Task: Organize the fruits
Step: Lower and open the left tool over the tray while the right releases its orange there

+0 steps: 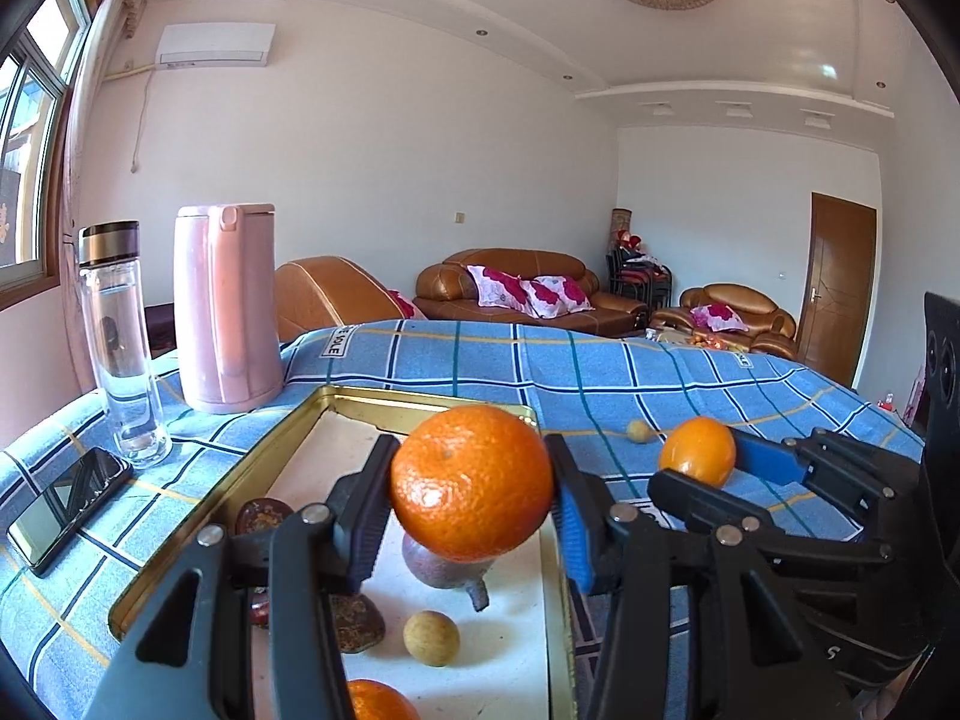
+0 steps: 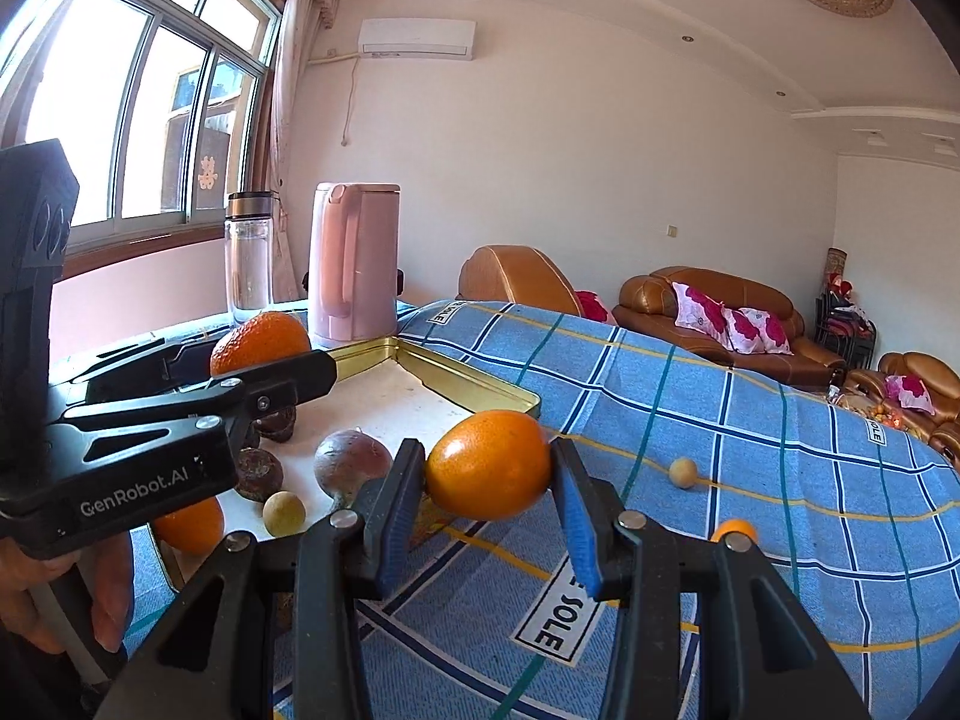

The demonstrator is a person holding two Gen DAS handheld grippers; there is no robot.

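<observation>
Gripping fruit in both tongs
Left gripper (image 1: pixel 471 483) clamps a mandarin (image 1: pixel 471 483); right gripper (image 2: pixel 487 465) clamps a smooth orange (image 2: pixel 487 465). Readable: "GenRobot.AI", tablecloth (image 2: pixel 780 480) "SOLE".

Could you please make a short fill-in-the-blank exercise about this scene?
1. Each gripper holds an ___.
2. The left gripper hangs over the gold ___.
3. The kettle is ___ in colour.
4. Beside the kettle stands a clear ___.

Missing words: orange; tray; pink; bottle

Hanging above the shallow gold metal tray (image 1: pixel 336 405): a round dimpled orange mandarin (image 1: pixel 471 483). Hovering over checked blue cloth: a smoother oval orange (image 2: pixel 489 465).
</observation>
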